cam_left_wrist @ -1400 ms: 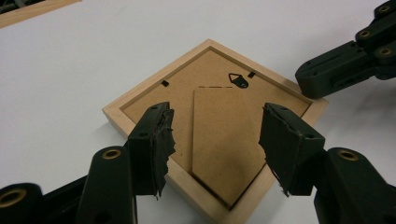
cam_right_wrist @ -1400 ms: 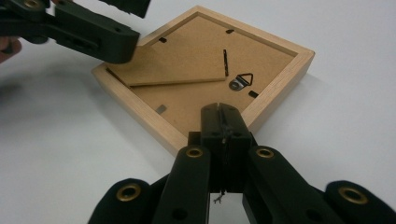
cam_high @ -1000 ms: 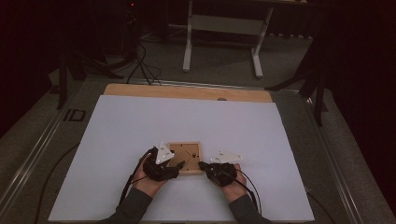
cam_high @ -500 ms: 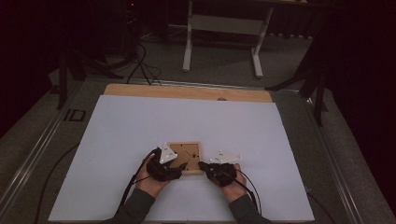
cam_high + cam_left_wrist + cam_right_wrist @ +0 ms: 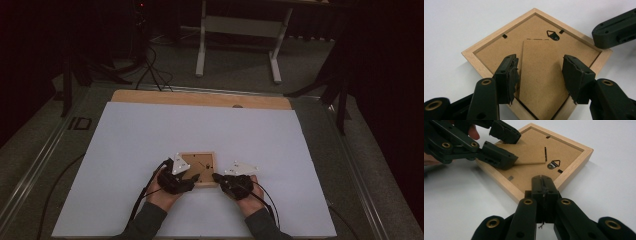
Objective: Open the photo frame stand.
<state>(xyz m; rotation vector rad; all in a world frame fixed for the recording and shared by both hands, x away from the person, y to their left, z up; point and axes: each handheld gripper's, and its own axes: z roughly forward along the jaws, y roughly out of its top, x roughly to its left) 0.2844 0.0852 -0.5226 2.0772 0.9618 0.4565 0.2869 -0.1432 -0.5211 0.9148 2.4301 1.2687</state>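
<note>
Left gripper view, left gripper (image 5: 540,75) spread astride stand flap (image 5: 541,77), frame (image 5: 486,53) corner cut off, right gripper (image 5: 543,185) pressed together.

Frame (image 5: 199,169) on table (image 5: 125,150), between grippers

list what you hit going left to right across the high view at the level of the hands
left gripper → wooden picture frame, lying face down on the white table sheet → right gripper, jaws closed at the frame's right edge

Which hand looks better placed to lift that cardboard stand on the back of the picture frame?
Probably the left: the left gripper is open astride the stand, while the right gripper is shut at the frame edge.
</note>
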